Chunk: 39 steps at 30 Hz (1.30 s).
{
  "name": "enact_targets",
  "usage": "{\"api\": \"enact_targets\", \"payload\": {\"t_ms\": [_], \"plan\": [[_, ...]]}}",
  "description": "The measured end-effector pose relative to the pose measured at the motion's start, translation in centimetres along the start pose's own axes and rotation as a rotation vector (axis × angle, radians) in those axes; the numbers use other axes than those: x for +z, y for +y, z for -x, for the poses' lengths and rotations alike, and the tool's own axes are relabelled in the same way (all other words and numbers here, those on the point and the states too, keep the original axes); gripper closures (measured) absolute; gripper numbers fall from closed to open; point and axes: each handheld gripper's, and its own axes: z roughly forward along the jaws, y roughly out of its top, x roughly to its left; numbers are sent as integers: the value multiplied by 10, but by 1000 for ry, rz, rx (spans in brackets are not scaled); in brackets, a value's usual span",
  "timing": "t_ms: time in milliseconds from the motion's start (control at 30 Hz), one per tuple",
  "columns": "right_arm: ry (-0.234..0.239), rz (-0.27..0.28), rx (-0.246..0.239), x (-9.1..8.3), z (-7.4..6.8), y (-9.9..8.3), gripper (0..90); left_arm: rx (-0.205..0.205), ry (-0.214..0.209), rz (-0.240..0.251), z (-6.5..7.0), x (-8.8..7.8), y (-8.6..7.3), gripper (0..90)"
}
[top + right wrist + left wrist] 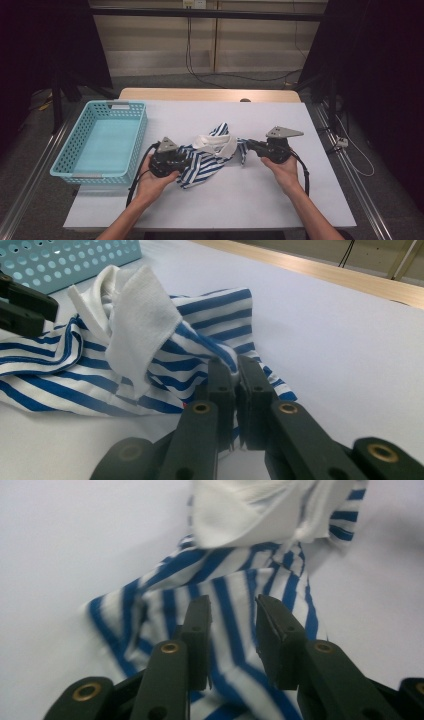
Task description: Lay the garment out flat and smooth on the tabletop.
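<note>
High view, from the bottom edge upward: two forearms rise to the grippers at mid-frame. The left gripper [186, 159] has its jaws narrowly apart over the striped shirt [210, 155], cloth between them; whether they pinch it I cannot tell. The right gripper [248, 143] is clamped on the shirt's right edge. Left of them a blue basket [127, 141] sits on the white table [260, 195].

A crumpled blue-and-white striped cotton shirt [210, 155] with a white ribbed collar lies bunched mid-table on the white cloth, its collar flipped upward.
</note>
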Motion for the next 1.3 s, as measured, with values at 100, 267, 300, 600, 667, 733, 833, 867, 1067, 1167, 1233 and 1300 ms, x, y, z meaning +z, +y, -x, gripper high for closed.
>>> {"api": "enact_targets", "payload": {"t_ms": [100,267,300,600,667,733,833,867,1067,1167,1233,1300], "plan": [[-1,0,10,0,1,0,867,15,5,-25,6,15,6,616],[3,0,6,0,0,0,867,19,33,-73,11,37,5,482],[4,0,7,0,0,0,867,22,45,-86,12,40,4,485],[1,1,-4,-1,1,0,868,22,47,-58,7,28,2,710],[-4,1,5,-2,3,0,868,-3,23,-17,5,17,2,724],[-11,3,10,-3,6,0,868,-9,3,4,2,4,0,734],[-15,5,22,-4,7,0,868,-22,4,21,-1,-13,-5,777],[-16,6,21,-5,6,0,868,-23,5,20,-2,-18,-7,804],[-24,9,22,-6,9,0,869,-54,44,7,-14,-44,-24,837],[-37,7,34,-7,12,-1,869,-55,101,-37,-25,-52,-33,838],[-39,1,31,-6,14,-1,869,-116,91,-3,-28,-52,-36,810],[-38,1,31,-6,14,-2,867,-121,81,15,-27,-51,-35,705]]}}
